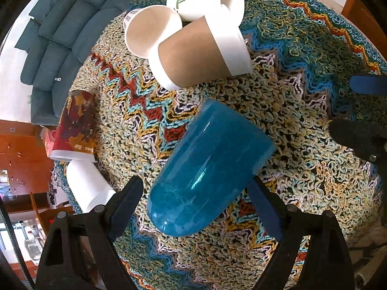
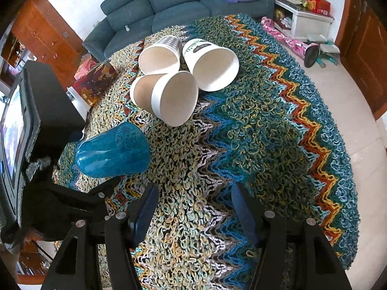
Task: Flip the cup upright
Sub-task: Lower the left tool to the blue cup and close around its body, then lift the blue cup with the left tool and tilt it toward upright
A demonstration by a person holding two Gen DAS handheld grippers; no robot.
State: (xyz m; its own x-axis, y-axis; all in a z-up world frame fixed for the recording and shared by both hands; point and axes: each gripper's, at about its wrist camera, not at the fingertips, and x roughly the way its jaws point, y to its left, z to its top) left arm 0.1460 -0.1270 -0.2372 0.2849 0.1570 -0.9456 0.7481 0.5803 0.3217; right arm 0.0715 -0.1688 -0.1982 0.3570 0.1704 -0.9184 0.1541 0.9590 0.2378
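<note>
Zigzag woven cloth (image 2: 266,125) covers a round table, w/ a teal sofa (image 2: 174,2) behind it. Blue translucent cup (image 1: 205,171) lies on its side on the cloth, rounded base toward the left gripper (image 1: 193,191). That gripper's jaws are spread wide, one finger each side of the cup's base end; contact can't be told. Right gripper (image 2: 193,200) hovers over bare cloth, jaws wide apart, holding nothing, cup off to its left. Farther back, 3 paper cups cluster on their sides, touching: brown-sleeved cup (image 2: 167,96), striped cup (image 2: 160,55), leaf-print cup (image 2: 210,64). Red patterned cup (image 1: 75,128) and plain white cup (image 1: 89,186) sit at the table edge.
</note>
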